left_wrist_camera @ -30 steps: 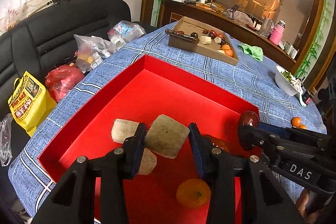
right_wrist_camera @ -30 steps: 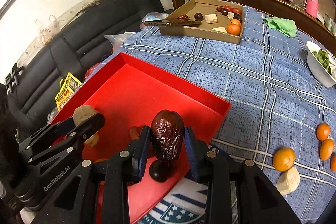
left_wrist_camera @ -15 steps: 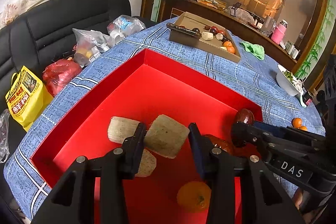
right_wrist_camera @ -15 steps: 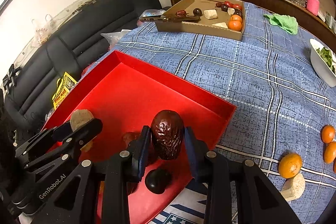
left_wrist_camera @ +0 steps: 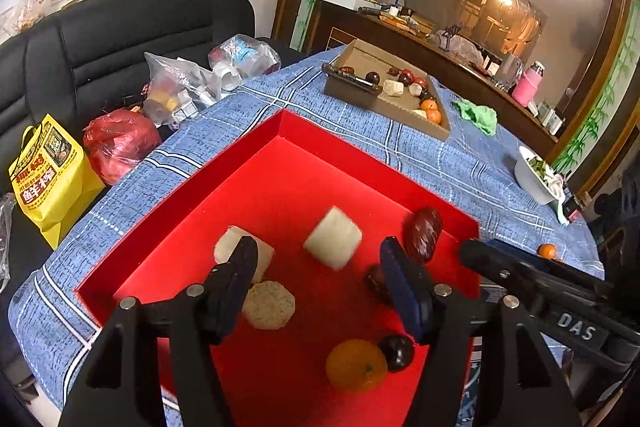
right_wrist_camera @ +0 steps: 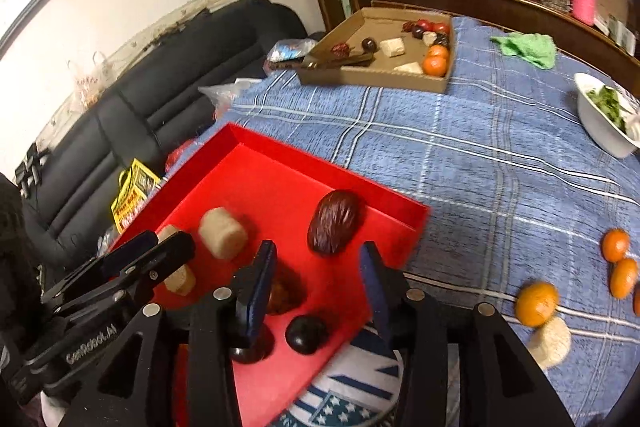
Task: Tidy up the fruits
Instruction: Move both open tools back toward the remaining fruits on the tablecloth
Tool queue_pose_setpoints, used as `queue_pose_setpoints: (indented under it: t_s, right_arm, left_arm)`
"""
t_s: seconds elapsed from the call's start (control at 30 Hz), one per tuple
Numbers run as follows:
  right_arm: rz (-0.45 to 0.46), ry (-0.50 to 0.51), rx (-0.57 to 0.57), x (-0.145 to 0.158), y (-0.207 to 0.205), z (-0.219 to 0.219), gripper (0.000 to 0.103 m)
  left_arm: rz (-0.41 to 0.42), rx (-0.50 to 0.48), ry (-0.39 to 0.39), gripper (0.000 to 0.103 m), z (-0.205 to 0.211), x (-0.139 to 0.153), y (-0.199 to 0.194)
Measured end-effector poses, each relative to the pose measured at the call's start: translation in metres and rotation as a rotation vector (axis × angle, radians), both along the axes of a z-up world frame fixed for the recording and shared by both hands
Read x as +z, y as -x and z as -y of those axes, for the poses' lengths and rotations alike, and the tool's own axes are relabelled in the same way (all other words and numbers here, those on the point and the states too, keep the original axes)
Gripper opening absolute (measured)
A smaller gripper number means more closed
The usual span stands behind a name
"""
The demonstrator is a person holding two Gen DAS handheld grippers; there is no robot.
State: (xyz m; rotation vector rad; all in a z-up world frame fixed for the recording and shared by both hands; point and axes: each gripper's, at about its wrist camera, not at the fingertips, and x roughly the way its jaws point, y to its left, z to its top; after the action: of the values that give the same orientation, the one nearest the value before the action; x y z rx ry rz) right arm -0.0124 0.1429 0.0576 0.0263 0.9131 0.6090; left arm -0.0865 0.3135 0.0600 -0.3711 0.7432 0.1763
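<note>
A red tray point(left_wrist_camera: 280, 167) lies on the blue checked tablecloth; it also shows in the right wrist view point(right_wrist_camera: 256, 183). My left gripper point(left_wrist_camera: 316, 275) is open over it, with a pale cut chunk point(left_wrist_camera: 333, 243) free just past its fingers. My right gripper point(right_wrist_camera: 316, 267) is open, with a dark red date point(right_wrist_camera: 335, 222) lying in the tray beyond it; the date also shows in the left wrist view point(left_wrist_camera: 423, 234). The tray also holds two more pale chunks point(left_wrist_camera: 267, 303), an orange point(left_wrist_camera: 356, 365) and dark round fruits point(left_wrist_camera: 397, 351).
A cardboard box point(right_wrist_camera: 376, 75) with mixed fruits stands at the far side. Several oranges point(right_wrist_camera: 536, 303) and a pale chunk point(right_wrist_camera: 551, 343) lie on the cloth at the right. A white bowl point(right_wrist_camera: 604, 123), a green cloth point(right_wrist_camera: 528, 47), a black sofa point(left_wrist_camera: 120, 39) and bags point(left_wrist_camera: 52, 175) surround the table.
Both grippers opened. The pale chunk left the left gripper and the date left the right gripper; both are now in the red tray.
</note>
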Motion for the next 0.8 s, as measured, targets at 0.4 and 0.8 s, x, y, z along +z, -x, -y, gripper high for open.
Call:
queue_pose_setpoints:
  t_s: [0.4,0.8]
  right_arm:
    - [0.087,-0.044,-0.123,0.031,0.057,0.067,0.056]
    - [0.248,-0.111,-0.365,0.099,0.153,0.198,0.056]
  left_arm:
    - [0.129,-0.113,-0.006,0.079,0.052,0.05,0.043]
    - [0.349,-0.245,-0.057,0.079,0.111,0.138,0.131]
